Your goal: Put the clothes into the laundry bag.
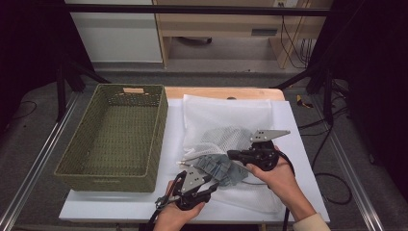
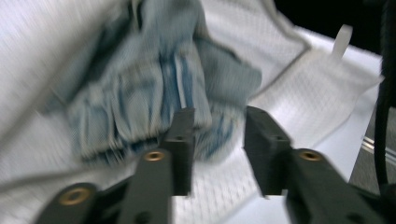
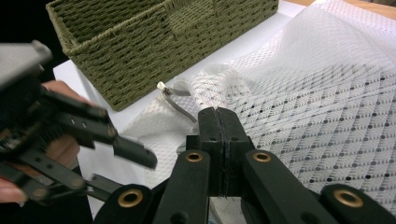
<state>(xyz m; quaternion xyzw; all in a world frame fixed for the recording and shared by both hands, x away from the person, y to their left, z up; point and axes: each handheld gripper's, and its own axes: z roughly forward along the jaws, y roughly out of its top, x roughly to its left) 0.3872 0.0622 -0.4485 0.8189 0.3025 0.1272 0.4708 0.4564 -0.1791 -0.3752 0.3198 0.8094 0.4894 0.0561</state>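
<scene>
A white mesh bag [image 1: 221, 115] lies on the white board with a grey-blue garment [image 1: 219, 166] inside it. My right gripper [image 1: 230, 154] is over the bag's near part. In the right gripper view its jaws [image 3: 219, 112] are pressed together with the bag's mesh [image 3: 327, 93] bunched and tented up at their tips. My left gripper [image 1: 215, 185] points at the garment from the near left. In the left gripper view its jaws [image 2: 219, 116] stand apart, right at the blurred garment [image 2: 140, 93] under the mesh [image 2: 303, 88]. The pads do not press on the cloth.
An olive woven basket [image 1: 108, 183] stands to the left of the bag, its near corner [image 3: 154, 56] close to the grippers. A grey cord with a metal end [image 3: 175, 95] lies at the bag's edge beside the basket. The white board [image 1: 120, 204] ends near the person's hands.
</scene>
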